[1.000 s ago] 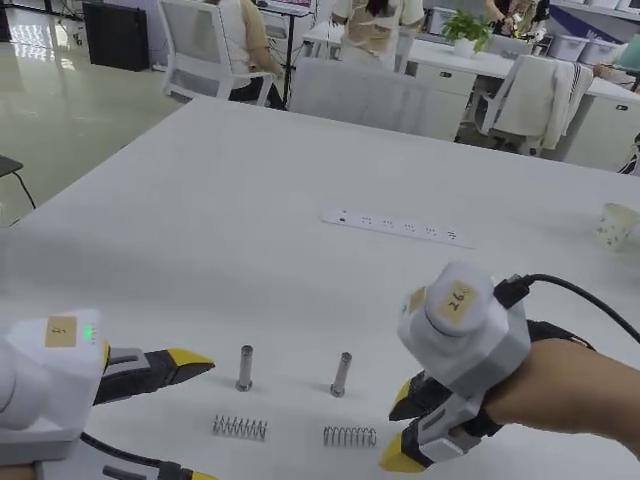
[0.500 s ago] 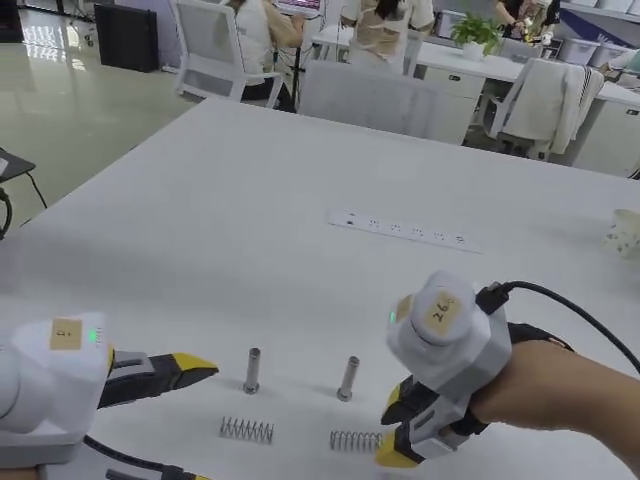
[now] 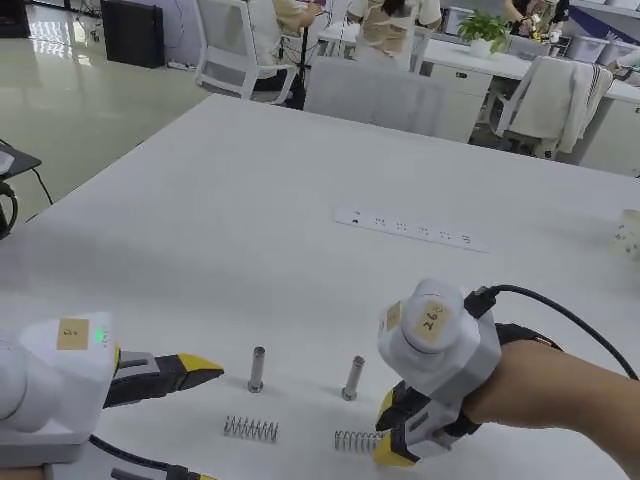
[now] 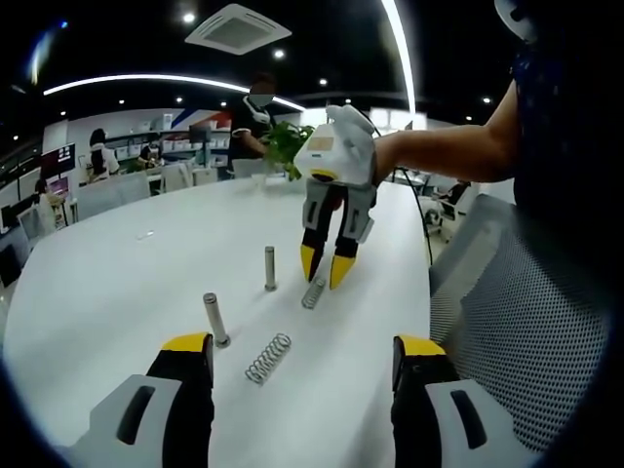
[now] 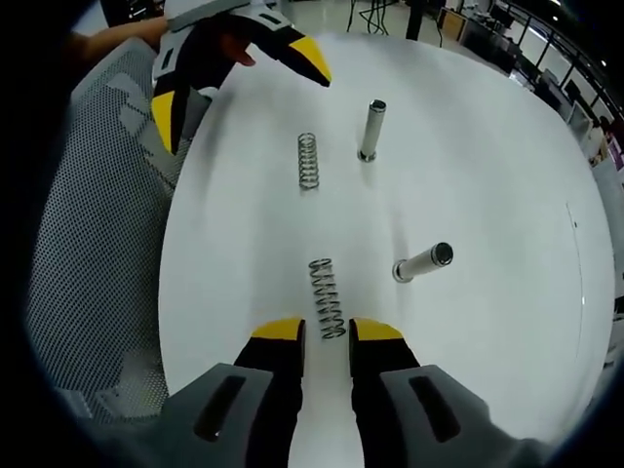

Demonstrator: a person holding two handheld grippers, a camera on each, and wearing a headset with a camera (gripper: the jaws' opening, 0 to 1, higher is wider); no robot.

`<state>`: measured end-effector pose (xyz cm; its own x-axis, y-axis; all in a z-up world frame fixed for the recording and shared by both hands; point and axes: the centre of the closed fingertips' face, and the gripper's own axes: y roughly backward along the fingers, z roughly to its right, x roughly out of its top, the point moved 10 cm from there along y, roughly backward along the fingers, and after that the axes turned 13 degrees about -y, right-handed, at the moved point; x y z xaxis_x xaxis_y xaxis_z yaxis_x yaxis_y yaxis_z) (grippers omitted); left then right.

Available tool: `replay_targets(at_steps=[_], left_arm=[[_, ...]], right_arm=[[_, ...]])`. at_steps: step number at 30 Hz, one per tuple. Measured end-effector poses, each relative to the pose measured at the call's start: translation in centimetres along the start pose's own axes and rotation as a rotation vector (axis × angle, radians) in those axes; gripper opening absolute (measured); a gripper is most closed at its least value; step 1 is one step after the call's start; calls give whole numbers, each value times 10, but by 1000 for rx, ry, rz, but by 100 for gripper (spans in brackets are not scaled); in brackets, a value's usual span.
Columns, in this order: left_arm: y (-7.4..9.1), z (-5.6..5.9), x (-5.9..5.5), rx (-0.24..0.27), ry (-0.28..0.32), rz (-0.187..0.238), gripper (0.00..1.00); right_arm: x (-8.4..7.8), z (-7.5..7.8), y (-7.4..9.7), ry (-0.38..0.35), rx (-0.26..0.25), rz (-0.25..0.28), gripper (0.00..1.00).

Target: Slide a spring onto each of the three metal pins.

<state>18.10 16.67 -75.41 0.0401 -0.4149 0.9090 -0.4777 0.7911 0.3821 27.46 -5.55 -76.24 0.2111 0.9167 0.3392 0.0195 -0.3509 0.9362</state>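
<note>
While its fingers (image 5: pixel 280 331) flank a spring (image 5: pixel 326 292), the right gripper (image 5: pixel 328 333) tilts down.

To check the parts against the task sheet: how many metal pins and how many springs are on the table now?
Metal pins: 2
Springs: 2
Total: 4

Springs (image 3: pixel 251 429) before pins (image 3: pixel 257 369), power strip (image 3: pixel 410 229) behind
</note>
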Motion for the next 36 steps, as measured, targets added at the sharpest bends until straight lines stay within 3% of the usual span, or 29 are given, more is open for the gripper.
replay_targets(at_steps=[17, 36], left_arm=[[0, 1, 0, 5, 5, 4, 70], [-3, 0, 1, 1, 3, 11, 69]], right_arm=[[-1, 2, -5, 39, -16, -30, 13], [0, -1, 2, 53, -40, -19, 8]])
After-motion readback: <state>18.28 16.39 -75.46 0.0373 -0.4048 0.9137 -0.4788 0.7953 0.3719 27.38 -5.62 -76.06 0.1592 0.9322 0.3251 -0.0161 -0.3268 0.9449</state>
